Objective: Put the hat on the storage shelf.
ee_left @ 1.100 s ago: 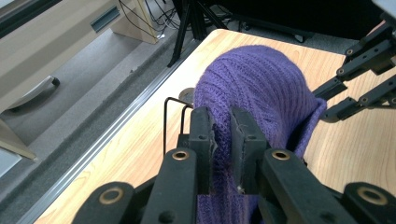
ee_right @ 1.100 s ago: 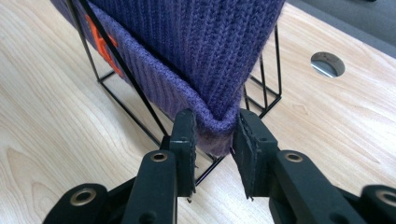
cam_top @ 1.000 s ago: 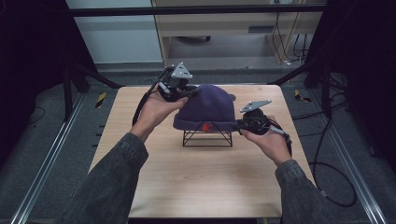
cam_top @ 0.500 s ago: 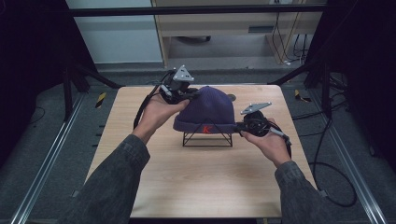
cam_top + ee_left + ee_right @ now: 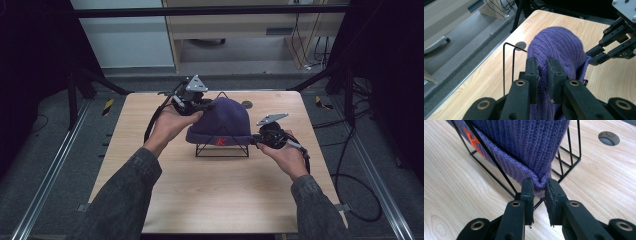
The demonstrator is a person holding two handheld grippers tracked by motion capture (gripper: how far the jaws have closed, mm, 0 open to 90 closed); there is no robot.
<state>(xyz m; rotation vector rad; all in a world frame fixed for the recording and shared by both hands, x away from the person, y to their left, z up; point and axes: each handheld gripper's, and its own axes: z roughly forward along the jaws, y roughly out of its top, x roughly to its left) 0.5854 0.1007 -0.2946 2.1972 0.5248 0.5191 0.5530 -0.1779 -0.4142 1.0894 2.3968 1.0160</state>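
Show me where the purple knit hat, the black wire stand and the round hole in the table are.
purple knit hat (image 5: 225,117), high view, on its crown.
black wire stand (image 5: 570,157), right gripper view, on an upright wire.
round hole (image 5: 609,138), right gripper view, on its middle.

- Beanie (image 5: 220,122): purple ribbed knit cloth, soft and matt, fuzzy where I look close; orange stitched mark on its cuff.
- Wire stand (image 5: 222,150): thin black metal rod, smooth.
- Table (image 5: 210,200): pale wood grain, smooth, low sheen.
- Left gripper (image 5: 541,72), right gripper (image 5: 539,192): matt black plastic, rough pads.
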